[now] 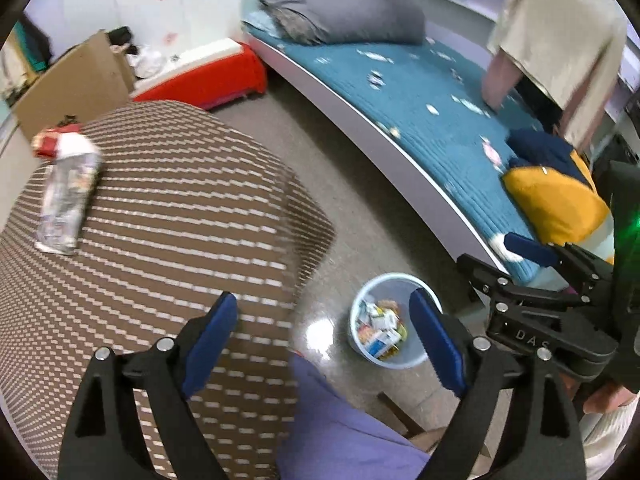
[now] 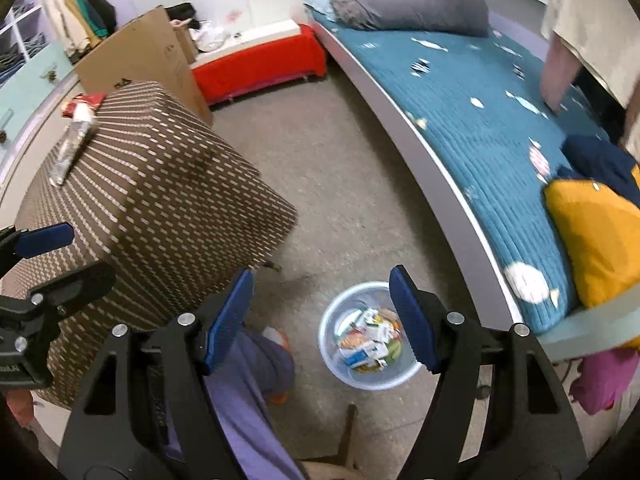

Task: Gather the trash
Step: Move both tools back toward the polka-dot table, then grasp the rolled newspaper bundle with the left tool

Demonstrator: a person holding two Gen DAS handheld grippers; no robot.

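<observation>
A pale blue trash bin [image 1: 362, 300] [image 2: 338, 372] stands on the floor, holding several wrappers and cartons. A crumpled silver wrapper [image 1: 66, 202] [image 2: 72, 142] and a red packet [image 1: 52, 142] [image 2: 82, 103] lie on the brown patterned table [image 1: 180, 220] [image 2: 160, 200]. My left gripper [image 1: 322, 316] is open and empty above the table's near corner. My right gripper [image 2: 320, 292] is open and empty above the bin. The right gripper also shows in the left wrist view [image 1: 496, 252], and the left gripper in the right wrist view [image 2: 76, 250].
A bed with a teal quilt [image 1: 420, 92] [image 2: 480, 92], grey duvet and yellow cushion [image 2: 592, 232] runs along the right. A red bench [image 2: 260, 64] and cardboard box [image 2: 140, 56] stand at the back. A person in purple trousers [image 2: 248, 392] is below.
</observation>
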